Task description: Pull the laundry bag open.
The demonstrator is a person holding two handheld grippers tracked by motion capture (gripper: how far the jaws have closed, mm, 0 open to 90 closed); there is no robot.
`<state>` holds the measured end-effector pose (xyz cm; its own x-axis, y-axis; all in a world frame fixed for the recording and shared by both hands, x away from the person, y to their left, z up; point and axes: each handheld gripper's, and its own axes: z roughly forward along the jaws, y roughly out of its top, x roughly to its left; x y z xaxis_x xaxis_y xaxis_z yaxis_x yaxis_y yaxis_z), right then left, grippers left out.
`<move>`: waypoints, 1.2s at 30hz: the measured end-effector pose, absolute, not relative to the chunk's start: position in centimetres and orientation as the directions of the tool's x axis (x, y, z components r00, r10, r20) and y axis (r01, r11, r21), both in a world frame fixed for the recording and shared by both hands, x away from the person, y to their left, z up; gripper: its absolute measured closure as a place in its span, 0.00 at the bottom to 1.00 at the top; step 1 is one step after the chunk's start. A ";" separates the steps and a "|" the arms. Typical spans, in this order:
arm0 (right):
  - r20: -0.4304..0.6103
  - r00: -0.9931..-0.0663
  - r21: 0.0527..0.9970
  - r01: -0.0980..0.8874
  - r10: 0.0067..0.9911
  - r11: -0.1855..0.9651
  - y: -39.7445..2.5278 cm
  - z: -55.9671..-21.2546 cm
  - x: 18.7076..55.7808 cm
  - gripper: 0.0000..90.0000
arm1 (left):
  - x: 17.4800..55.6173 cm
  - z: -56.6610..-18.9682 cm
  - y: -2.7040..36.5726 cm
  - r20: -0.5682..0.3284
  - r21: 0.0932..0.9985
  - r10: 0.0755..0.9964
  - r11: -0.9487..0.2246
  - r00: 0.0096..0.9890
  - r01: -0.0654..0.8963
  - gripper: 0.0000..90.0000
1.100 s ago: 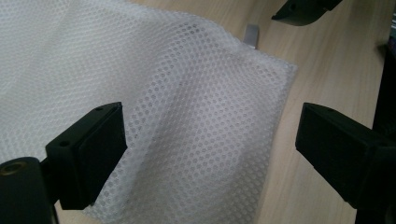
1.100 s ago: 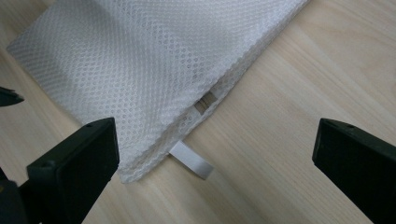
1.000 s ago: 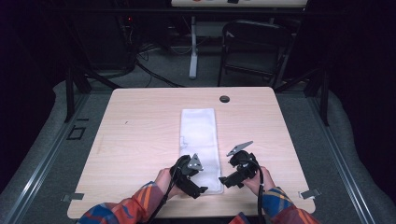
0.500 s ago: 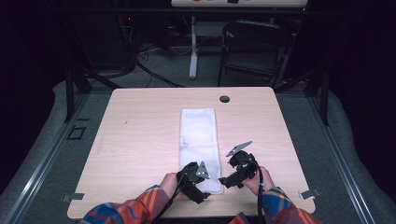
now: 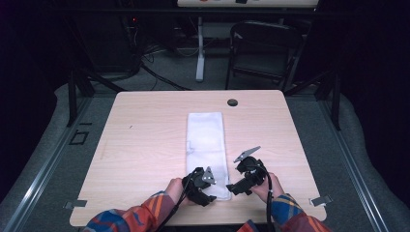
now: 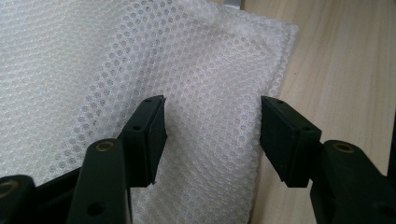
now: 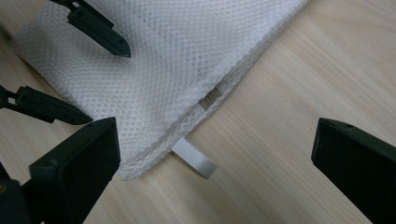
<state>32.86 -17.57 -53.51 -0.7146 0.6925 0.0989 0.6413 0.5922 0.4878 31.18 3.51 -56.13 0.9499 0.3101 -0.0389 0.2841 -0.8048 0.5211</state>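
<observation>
Item: white mesh cloth (image 5: 206,150), long axis near-to-far.
Your left gripper (image 6: 212,133): open, over near-left corner.
Your right gripper (image 7: 215,161): open, beside near-right corner.

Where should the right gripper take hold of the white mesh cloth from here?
Likely its near right corner: the white mesh cloth lies flat, so only edges offer a bite. The open right gripper could slide in low from the right, one jaw under the layered edge beside the tag.

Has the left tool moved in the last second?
Yes. The left tool has slid toward the near table edge, down along the white mesh cloth to its near end.
</observation>
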 end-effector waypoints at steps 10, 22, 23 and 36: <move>0.108 -0.717 0.487 0.642 0.689 0.592 -17.5 -53.6 32.9 0.01 | 32.1 -55.9 4.0 -0.116 0.524 0.303 -0.790 0.946 0.318 0.48; 0.104 -0.719 0.487 0.640 0.688 0.595 -17.5 -53.6 32.8 0.01 | 32.5 -55.8 4.2 -0.138 0.529 0.310 -0.780 0.941 0.335 0.55; 0.102 -0.719 0.486 0.639 0.687 0.596 -17.5 -53.6 32.8 0.01 | 32.5 -55.9 4.2 -0.143 0.530 0.309 -0.779 0.940 0.336 0.57; 0.083 -0.722 0.484 0.632 0.687 0.606 -17.0 -53.7 32.6 0.33 | 32.5 -55.8 4.3 -0.107 0.519 0.338 -0.783 0.935 0.343 0.89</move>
<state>32.63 -17.05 -53.66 -0.7220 0.6869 0.0827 0.6318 0.6058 0.4835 32.50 4.28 -55.80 0.9349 0.3382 -0.1072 0.3428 -0.7829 0.5192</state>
